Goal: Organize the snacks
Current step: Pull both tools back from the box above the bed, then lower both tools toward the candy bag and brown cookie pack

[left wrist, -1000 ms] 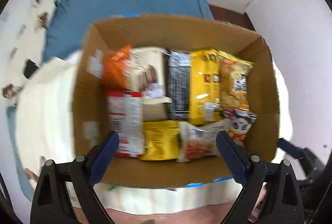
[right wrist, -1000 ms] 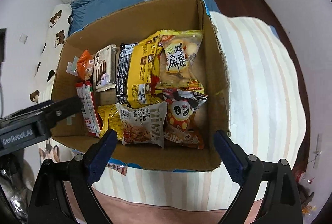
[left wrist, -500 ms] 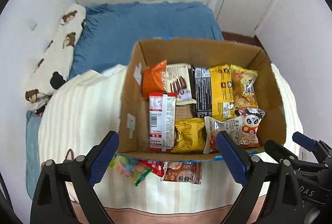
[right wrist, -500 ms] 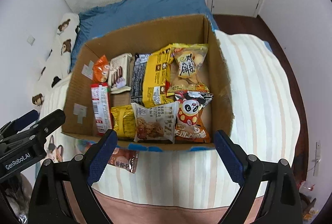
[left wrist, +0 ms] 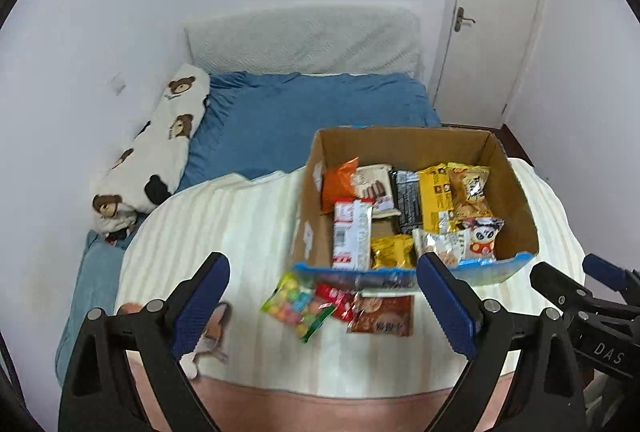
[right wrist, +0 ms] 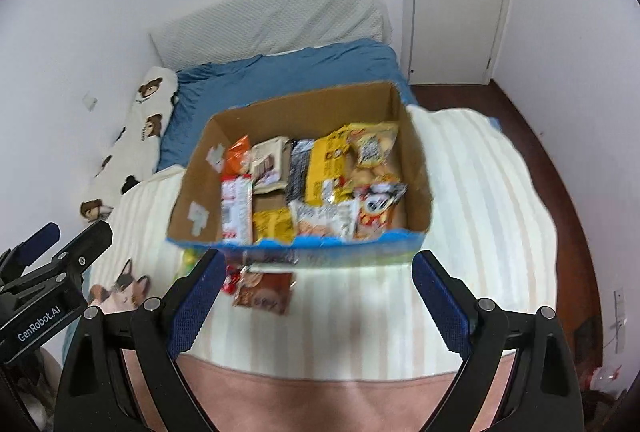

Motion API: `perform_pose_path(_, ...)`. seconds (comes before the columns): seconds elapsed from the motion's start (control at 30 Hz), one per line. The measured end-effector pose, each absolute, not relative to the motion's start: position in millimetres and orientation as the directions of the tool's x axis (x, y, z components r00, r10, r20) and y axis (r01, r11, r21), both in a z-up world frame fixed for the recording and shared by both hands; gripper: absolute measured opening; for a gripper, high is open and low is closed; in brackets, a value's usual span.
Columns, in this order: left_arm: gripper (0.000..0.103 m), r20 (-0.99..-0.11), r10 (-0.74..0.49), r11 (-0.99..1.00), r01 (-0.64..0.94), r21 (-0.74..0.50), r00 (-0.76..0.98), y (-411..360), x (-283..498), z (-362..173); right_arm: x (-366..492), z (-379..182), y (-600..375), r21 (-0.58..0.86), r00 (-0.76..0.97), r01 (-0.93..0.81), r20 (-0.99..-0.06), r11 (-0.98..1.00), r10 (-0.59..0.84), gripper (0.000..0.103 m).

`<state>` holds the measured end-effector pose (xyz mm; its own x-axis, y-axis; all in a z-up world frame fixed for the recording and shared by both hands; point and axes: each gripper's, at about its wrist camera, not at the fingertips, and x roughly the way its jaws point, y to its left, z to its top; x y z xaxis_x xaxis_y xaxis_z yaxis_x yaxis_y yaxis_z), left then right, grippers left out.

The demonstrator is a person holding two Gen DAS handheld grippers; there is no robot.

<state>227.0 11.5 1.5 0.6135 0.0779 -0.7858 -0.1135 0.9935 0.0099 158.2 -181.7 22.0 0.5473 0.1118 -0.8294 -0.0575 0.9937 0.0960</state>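
Three packets [left wrist: 340, 306] lie loose on the bed's near edge, just outside the filled box [left wrist: 516, 191]; your left hand-held gripper [left wrist: 324, 302] and right hand-held gripper [right wrist: 316, 298] (both spread, empty) hover ready.

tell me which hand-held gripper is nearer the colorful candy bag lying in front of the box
Left. The candy bag lies between the left hand-held gripper fingers; the right hand-held gripper sits off to the bag's right.

Brown cardboard box [left wrist: 516, 191] with blue front edge; cream striped blanket [left wrist: 224, 232]; blue sheet [left wrist: 300, 111]; white pillow [left wrist: 160, 135] printed with brown bears; orange packet [left wrist: 338, 183] at 10 o'clock inside.
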Motion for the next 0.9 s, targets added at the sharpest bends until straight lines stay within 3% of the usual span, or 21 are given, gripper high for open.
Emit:
perform_pose_path(0.23,0.096,-0.859,0.128,0.98,-0.197,0.032,0.497,43,214,-55,162,-62,-170,0.302,0.353,-0.031,-0.889,0.953,0.293,0.096)
perform_pose_path(0.4,0.096,-0.919,0.175,0.966,-0.243,0.091,0.354,69,223,-121,177,-152,-161,0.326,0.235,0.048,-0.922,0.944,0.307,0.096)
perform_pose_path(0.47,0.096,-0.933,0.174,0.963,-0.251,0.095,0.315,76,226,-139,184,-176,-161,0.337,0.228,0.072,-0.922,0.939,0.313,0.094)
perform_pose_path(0.57,0.096,-0.952,0.15,0.966,-0.244,0.084,0.267,83,237,-165,195,-204,-161,0.369,0.244,0.115,-0.91,0.922,0.334,0.083)
perform_pose_path(0.67,0.096,-0.962,0.121,0.972,-0.228,0.065,0.245,87,250,-179,203,-211,-159,0.412,0.295,0.124,-0.884,0.902,0.363,0.082)
perform_pose_path(0.73,0.096,-0.968,0.112,0.978,-0.196,0.067,0.226,84,261,-190,209,-212,-152,0.43,0.31,0.117,-0.872,0.895,0.378,0.075)
perform_pose_path(0.87,0.096,-0.977,0.108,0.99,-0.11,0.089,0.186,71,281,-211,212,-218,-134,0.367,0.318,0.09,-0.892,0.926,0.322,0.038)
perform_pose_path(0.9,0.096,-0.98,0.098,0.993,-0.077,0.086,0.173,65,284,-217,210,-218,-133,0.363,0.329,0.088,-0.89,0.928,0.317,0.035)
